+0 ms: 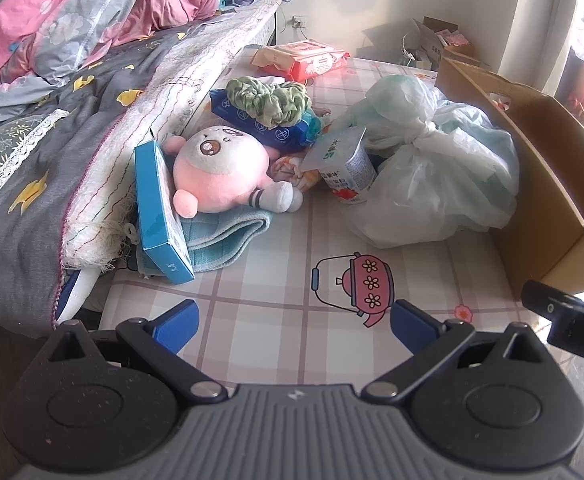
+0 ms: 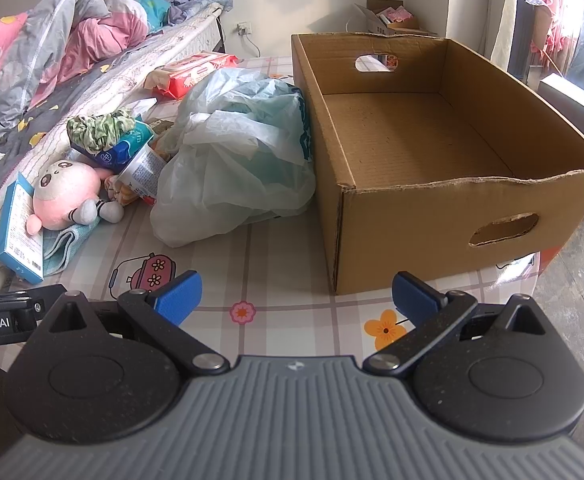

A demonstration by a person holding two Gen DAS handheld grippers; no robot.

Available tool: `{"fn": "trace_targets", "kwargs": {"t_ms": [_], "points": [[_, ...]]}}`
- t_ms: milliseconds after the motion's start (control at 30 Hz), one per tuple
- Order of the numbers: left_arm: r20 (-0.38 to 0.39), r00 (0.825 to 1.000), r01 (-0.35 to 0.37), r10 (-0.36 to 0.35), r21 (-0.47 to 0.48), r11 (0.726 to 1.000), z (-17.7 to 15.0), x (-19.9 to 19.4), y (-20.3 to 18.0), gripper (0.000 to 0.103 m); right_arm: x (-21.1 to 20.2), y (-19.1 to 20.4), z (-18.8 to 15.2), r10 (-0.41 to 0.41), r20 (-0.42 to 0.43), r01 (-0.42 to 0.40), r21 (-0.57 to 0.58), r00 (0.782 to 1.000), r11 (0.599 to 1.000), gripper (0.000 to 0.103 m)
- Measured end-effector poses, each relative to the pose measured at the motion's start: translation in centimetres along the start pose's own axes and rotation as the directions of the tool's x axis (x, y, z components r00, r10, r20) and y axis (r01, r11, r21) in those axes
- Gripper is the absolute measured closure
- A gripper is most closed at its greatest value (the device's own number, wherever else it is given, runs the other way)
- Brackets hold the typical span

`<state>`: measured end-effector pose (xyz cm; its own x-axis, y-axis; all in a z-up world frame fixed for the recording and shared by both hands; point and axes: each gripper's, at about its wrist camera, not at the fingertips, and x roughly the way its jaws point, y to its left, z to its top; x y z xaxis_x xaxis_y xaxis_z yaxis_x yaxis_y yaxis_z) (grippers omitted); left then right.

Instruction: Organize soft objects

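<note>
You are holding both grippers low over the checked cloth, each with its jaws released and gripping nothing. The left gripper [image 1: 293,322] is facing the clutter. The right gripper [image 2: 296,294] is facing the cardboard box [image 2: 431,216], which is standing empty.

The one plush toy [image 1: 222,174] is lying ahead and left of your left jaws, on the far side of the plastic bags [image 1: 423,176] from the box. Its long axis is running head-left to feet-right, across your line of approach, so your left gripper is likely the nearer.

Left of the box you are seeing:
- one green scrunched cloth [image 1: 270,100]
- one folded teal towel [image 1: 228,236], under the toy
- one milk carton [image 1: 341,168]
- one blue flat box [image 1: 160,212]
</note>
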<state>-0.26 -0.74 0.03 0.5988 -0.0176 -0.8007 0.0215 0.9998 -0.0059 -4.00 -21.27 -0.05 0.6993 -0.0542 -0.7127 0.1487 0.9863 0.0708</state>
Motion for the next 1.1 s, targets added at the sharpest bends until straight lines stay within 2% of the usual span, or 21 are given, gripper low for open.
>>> {"fn": "trace_targets", "kwargs": {"t_ms": [1100], "points": [[-0.008,1.000,0.017,-0.016,0.012,1.000,-0.04,0.50,-0.27,0.001,0.27,-0.05,-0.07,-0.007,-0.009,0.007,0.004,1.000,1.000,0.001]]}}
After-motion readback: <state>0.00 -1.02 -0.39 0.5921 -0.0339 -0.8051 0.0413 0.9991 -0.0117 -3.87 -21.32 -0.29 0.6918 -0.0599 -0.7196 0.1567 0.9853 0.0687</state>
